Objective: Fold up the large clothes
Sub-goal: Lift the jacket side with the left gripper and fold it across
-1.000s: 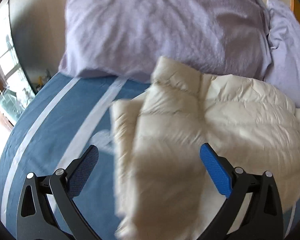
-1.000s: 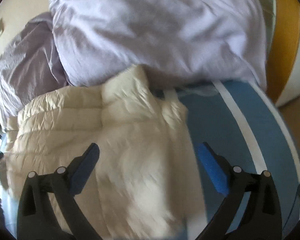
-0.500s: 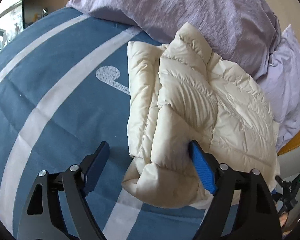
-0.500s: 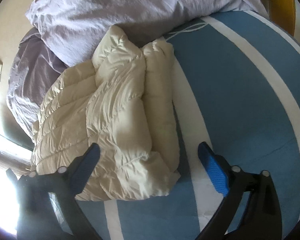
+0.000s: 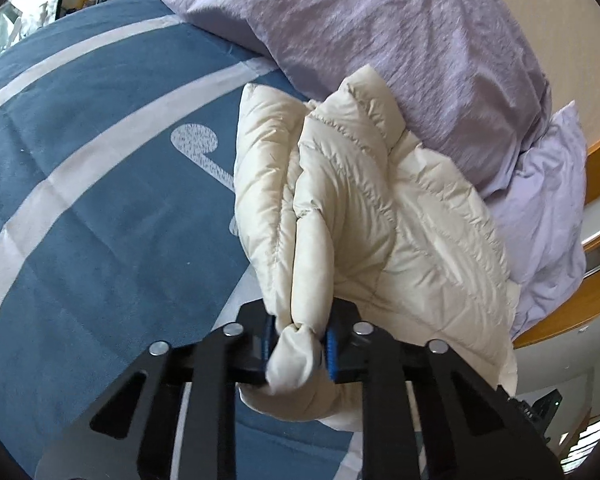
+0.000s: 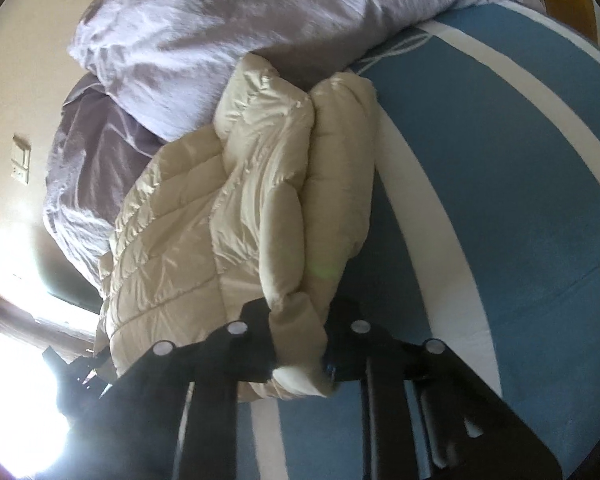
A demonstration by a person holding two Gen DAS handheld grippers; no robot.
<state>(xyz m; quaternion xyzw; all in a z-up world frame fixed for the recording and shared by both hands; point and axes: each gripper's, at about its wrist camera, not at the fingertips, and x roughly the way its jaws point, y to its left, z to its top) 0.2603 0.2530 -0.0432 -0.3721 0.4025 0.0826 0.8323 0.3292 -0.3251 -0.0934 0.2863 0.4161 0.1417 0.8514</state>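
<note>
Both fisheye views sit low on their grippers, looking forward and downward along the fingers at close range. The left wrist view faces the cream jacket (image 5: pixel 364 216) with lilac bedding (image 5: pixel 400 40) at upper right; the right wrist view has them at upper left. Both share jacket, bedding and blue striped cover (image 6: pixel 520 184)

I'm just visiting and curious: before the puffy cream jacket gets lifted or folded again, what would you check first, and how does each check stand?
1. Left gripper pinches the cream puffer jacket: ok; its jaws have just closed on a near corner.
2. Right gripper pinches the jacket: ok; it has just closed on the other near corner.
3. Jacket already folded lengthwise: ok.
4. Collar end clear of the lilac duvet: not ok, it touches.
5. Free blue striped bedspread beside the jacket: ok.
6. Grip depth sufficient: cannot tell.
</note>
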